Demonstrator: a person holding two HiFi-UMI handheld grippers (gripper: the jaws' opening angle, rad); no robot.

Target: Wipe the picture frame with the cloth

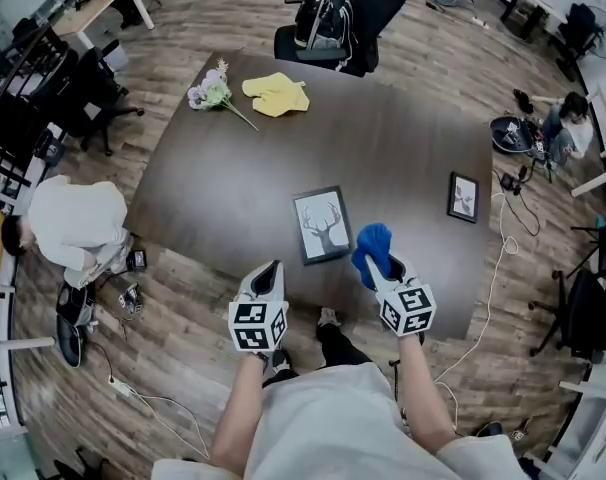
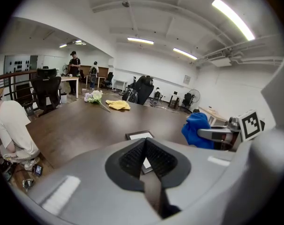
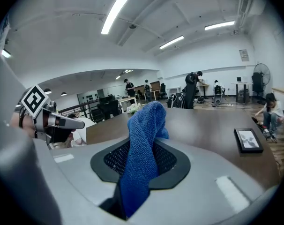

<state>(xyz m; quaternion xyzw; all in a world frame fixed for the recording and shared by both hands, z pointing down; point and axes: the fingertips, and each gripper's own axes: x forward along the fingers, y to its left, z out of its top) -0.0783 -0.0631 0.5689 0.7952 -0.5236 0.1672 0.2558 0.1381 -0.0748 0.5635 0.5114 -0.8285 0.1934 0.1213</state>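
Two grippers are at the near edge of the dark table [image 1: 403, 148], so let's sweep across from the left. Out on the floor beyond the table's left edge a person in a white top [image 1: 75, 223] crouches close to that corner, so room is tight there. On the far left of the tabletop lie a bunch of flowers [image 1: 211, 93] and, just beside it, a yellow cloth [image 1: 276, 94], both well away from the action. A wide bare stretch of wood lies between them and the near edge. The left gripper [image 1: 269, 271] hangs over that edge with its jaws pressed together and nothing between them. Just right of it lies the picture frame [image 1: 322, 225] with the deer print, flat and slightly askew, near the table's front edge. The right gripper [image 1: 381, 264] is clamped on the blue cloth [image 1: 373, 240], which bunches up past the jaw tips just beside the frame's right side. It looks clear of the frame, though from above that's hard to call. Further right lies a small second frame [image 1: 463, 197], near the right edge and well apart from the cloth. Beyond that edge, cables trail across the floor.
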